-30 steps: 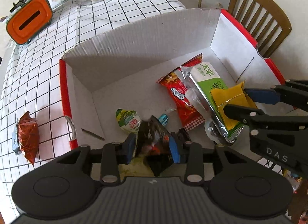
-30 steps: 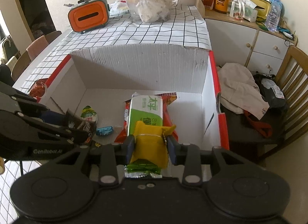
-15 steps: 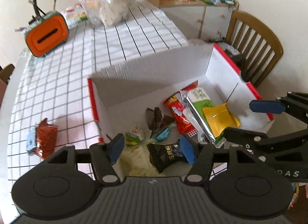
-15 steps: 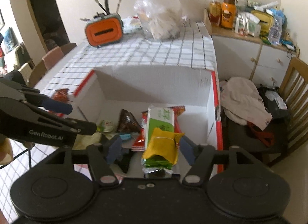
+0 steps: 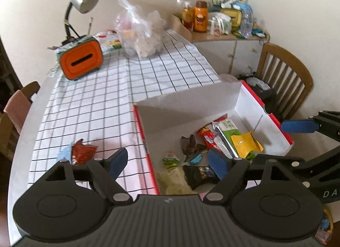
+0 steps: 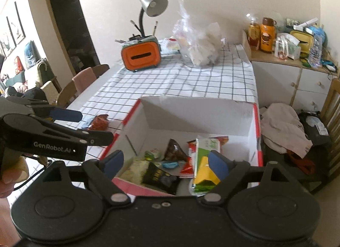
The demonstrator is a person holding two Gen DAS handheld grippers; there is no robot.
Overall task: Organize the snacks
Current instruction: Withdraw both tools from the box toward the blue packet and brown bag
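Beyond the left gripper (image 5: 167,161), jaws opening and empty, one red packet (image 5: 81,153) lies outside the box (image 5: 191,102) — not yet stored. The right gripper (image 6: 164,161) is opening over the yellow packet (image 6: 205,172) — it lies loose inside.

Left gripper (image 5: 167,162), seen along its own fingers: blue pads spread wide, jaws opening, nothing gripped between them; the tool tilts downward. Right gripper (image 6: 163,159): blue pads likewise far apart, jaws opening, nothing pressed between the pads, also angled downward. Each tool appears at the edge of the other's view. A person's hand (image 6: 9,174) grasps the left gripper's handle.
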